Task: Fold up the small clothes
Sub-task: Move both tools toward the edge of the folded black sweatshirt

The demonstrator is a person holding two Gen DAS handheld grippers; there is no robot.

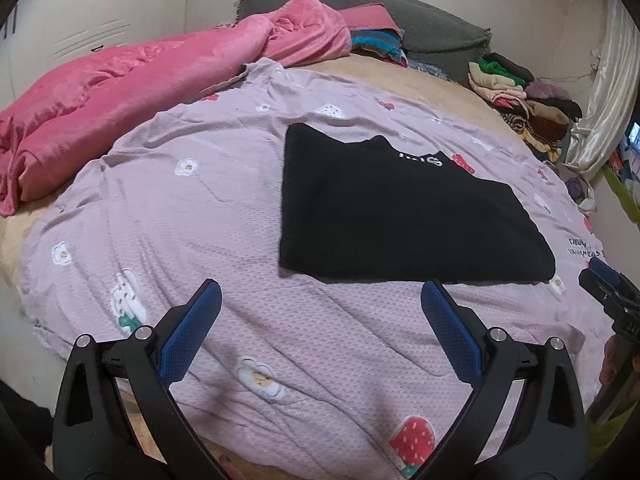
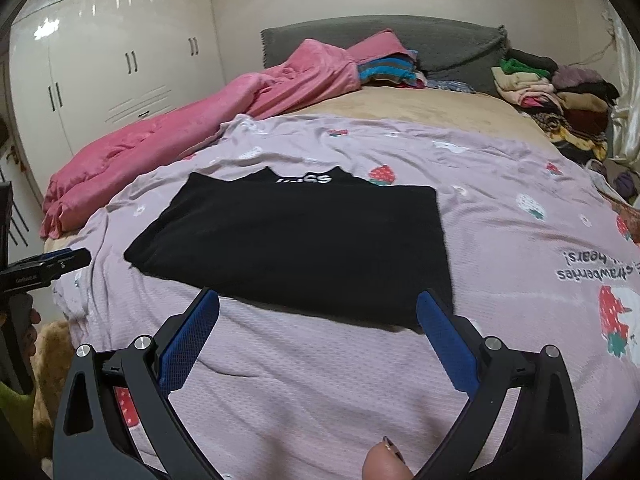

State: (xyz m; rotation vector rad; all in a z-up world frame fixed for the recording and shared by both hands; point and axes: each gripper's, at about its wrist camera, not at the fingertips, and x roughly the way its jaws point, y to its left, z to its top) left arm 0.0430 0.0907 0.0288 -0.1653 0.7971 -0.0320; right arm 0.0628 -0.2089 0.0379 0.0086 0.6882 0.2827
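Note:
A black garment (image 1: 400,216) with white lettering at its far edge lies folded into a rectangle, flat on the lilac printed sheet (image 1: 200,208). It also shows in the right wrist view (image 2: 300,240). My left gripper (image 1: 322,292) is open and empty, a little short of the garment's near left edge. My right gripper (image 2: 318,300) is open and empty, its fingertips at the garment's near edge. The right gripper shows at the right edge of the left wrist view (image 1: 608,284). The left gripper shows at the left edge of the right wrist view (image 2: 60,260).
A pink blanket (image 1: 140,84) is bunched along the bed's left side. A grey headboard cover (image 1: 420,24) and striped clothes (image 1: 376,42) lie at the far end. A pile of folded clothes (image 1: 520,96) sits at the far right. White wardrobes (image 2: 112,60) stand on the left.

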